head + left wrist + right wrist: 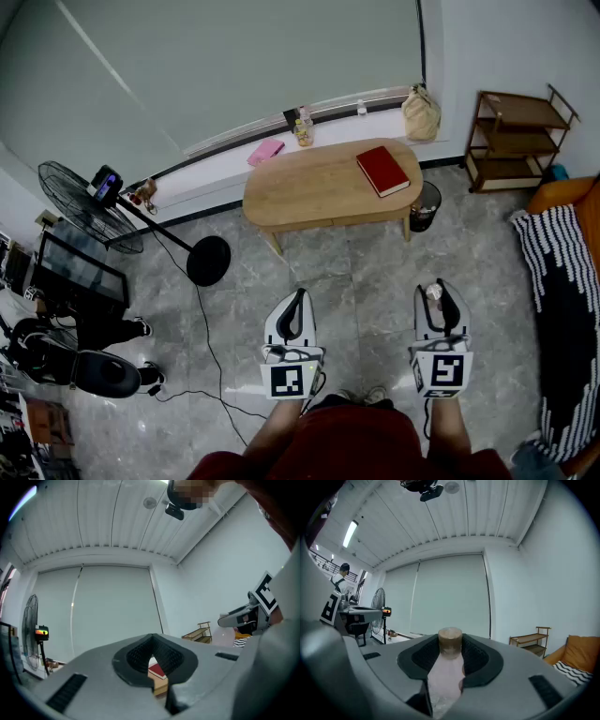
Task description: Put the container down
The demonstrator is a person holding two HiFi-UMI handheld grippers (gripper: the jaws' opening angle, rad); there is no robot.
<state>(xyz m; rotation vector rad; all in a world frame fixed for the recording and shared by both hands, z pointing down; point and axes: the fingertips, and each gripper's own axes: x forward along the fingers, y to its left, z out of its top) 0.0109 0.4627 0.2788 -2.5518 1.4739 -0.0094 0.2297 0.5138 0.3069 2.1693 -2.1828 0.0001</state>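
right gripper (442, 300) clamped on container (450, 643), left gripper (296, 305) closed empty; avoid opening while well short of wooden table (309, 183), else drops to floor (366, 272) and rolls.

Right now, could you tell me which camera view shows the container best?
The right gripper view: the container sits large between the jaws, brown cap and pale body clear. The head view shows only its cap, tiny; the left gripper view, at most a pale blur.
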